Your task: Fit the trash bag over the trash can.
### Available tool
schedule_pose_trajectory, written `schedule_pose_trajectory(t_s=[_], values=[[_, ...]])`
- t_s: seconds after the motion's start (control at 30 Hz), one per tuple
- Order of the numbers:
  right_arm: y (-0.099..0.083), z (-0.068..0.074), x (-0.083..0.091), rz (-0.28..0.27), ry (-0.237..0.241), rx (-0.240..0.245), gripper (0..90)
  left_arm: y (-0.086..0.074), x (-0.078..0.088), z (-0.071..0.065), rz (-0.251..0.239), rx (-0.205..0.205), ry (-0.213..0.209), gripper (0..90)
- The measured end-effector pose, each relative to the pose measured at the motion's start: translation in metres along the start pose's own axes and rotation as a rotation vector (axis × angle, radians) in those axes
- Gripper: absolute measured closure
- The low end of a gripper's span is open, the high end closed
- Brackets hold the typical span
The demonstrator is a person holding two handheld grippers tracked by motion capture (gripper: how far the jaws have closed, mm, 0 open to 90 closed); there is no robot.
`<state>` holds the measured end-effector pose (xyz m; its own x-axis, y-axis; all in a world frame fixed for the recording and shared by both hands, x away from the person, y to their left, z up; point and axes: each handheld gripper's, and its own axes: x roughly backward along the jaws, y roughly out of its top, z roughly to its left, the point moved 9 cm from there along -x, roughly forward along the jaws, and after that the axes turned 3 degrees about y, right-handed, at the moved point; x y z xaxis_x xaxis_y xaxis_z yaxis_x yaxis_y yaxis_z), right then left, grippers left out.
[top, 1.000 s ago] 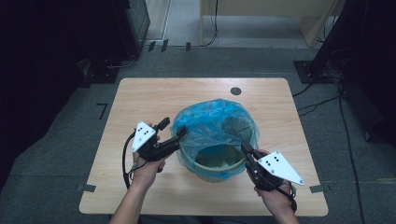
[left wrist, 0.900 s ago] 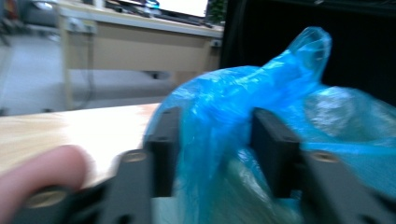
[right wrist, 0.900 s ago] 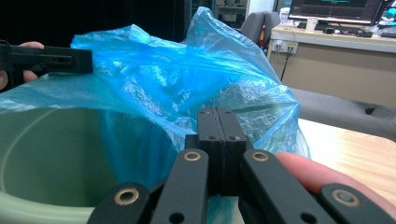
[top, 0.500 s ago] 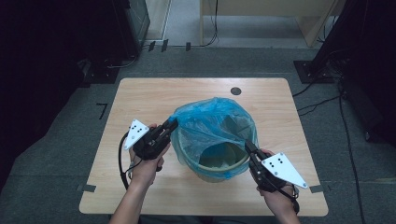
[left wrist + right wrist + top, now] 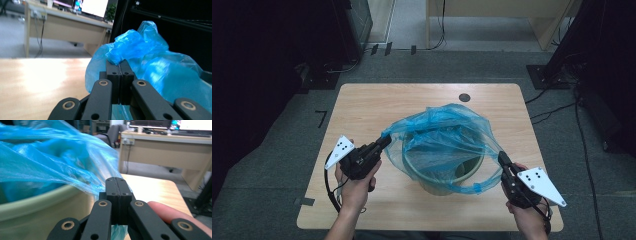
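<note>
Plastic of the one blue bag (image 5: 444, 137) looks thin, light, slippery and easily torn; its rim is the best hold. It drapes over the single green bin (image 5: 447, 175). Left gripper (image 5: 383, 143), jaws just closed, pinches the bin-side left rim; right gripper (image 5: 502, 159) pinches the right rim.

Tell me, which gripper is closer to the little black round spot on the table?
Left, though not by much. The left gripper sits below and left of the black spot, pinching the blue bag. The right gripper is lower, near the table's front edge.
</note>
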<state>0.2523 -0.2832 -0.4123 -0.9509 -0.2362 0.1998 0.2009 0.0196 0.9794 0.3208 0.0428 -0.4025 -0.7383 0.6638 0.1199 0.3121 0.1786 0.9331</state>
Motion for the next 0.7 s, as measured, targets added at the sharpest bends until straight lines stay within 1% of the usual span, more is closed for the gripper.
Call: schedule_pose_trajectory(t_s=[0.03, 0.07, 0.13, 0.17, 0.23, 0.3, 0.4, 0.47, 0.53, 0.6, 0.7], values=[[-0.002, -0.004, -0.001, 0.007, -0.009, -0.007, 90.0, -0.005, 0.0, 0.002, 0.008, 0.013, -0.019, 89.3], [-0.005, -0.007, -0.002, 0.016, -0.014, -0.017, 90.0, -0.009, -0.001, 0.005, 0.012, 0.025, -0.027, 89.3], [-0.013, -0.013, -0.008, 0.039, -0.03, -0.033, 90.0, -0.019, -0.002, 0.011, 0.006, 0.045, -0.011, 89.1], [-0.016, -0.015, -0.01, 0.046, -0.032, -0.038, 90.0, -0.024, -0.003, 0.015, 0.001, 0.05, 0.011, 89.0], [-0.025, -0.017, -0.015, 0.067, -0.044, -0.039, 90.0, -0.036, -0.004, 0.02, 0.014, 0.033, 0.045, 88.6], [-0.033, -0.018, -0.02, 0.088, -0.046, -0.037, 90.0, -0.047, -0.006, 0.022, 0.028, 0.032, 0.054, 88.4], [-0.047, -0.018, -0.029, 0.122, -0.053, -0.018, 90.0, -0.067, -0.012, 0.021, 0.077, 0.029, 0.037, 88.0], [-0.056, -0.017, -0.034, 0.142, -0.045, -0.008, 90.0, -0.076, -0.016, 0.016, 0.1, 0.025, 0.012, 87.7], [-0.061, -0.015, -0.038, 0.152, -0.045, 0.009, 90.0, -0.081, -0.019, 0.012, 0.118, 0.004, 0.007, 87.9], [-0.065, -0.012, -0.041, 0.164, -0.041, 0.019, 90.0, -0.086, -0.019, 0.007, 0.128, -0.005, -0.01, 88.3], [-0.067, -0.009, -0.042, 0.171, -0.042, 0.038, 90.0, -0.096, -0.018, 0.006, 0.164, -0.054, -0.014, 88.7]])
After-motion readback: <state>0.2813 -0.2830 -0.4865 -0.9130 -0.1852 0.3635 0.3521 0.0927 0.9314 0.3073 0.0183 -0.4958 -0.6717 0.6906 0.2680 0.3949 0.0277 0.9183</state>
